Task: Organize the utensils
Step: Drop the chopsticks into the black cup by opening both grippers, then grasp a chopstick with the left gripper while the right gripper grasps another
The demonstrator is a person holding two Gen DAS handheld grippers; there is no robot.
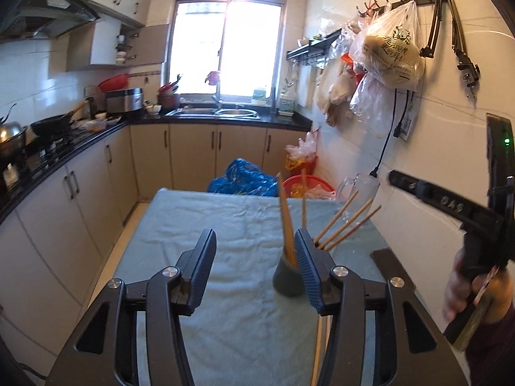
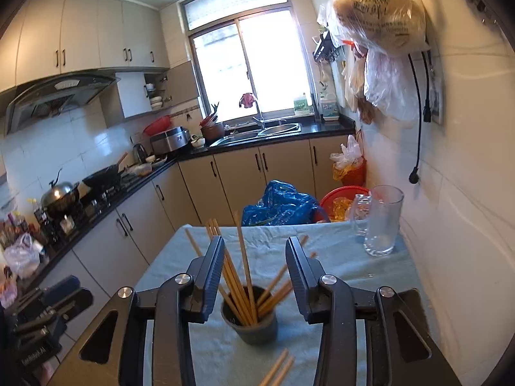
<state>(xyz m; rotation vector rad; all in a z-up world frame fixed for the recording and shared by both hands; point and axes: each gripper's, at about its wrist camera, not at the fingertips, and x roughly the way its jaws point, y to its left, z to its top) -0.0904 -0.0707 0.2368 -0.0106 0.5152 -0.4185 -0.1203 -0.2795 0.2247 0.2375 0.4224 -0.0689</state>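
A pale blue cloth [image 2: 338,263] covers the surface [image 1: 391,267], which stands in a kitchen with a sink counter [image 2: 325,128] under the window. The left tongs [image 1: 256,268] are released, jaws spread wide, with nothing between them. The right tongs [image 2: 256,276] are likewise released and hold nothing.

A tall clear glass mug [image 2: 383,222] stands upright at the far right corner of the cloth, well apart from both tongs.

A small dark cup [image 2: 249,320] stands upright near the middle of the cloth. In the right wrist view it sits just ahead of the right tongs, centred in the gap between the jaws but not touched by them. In the left wrist view the cup [image 1: 286,276] is just beside the inner face of the left tongs' right-hand jaw, partly hidden behind it.

Wooden chopsticks [image 2: 246,276] fill the cup, fanning upward and outward, some leaning left and some right. Two more loose chopsticks [image 2: 278,370] lie flat on the cloth, nearer the camera than the cup, below the right tongs.
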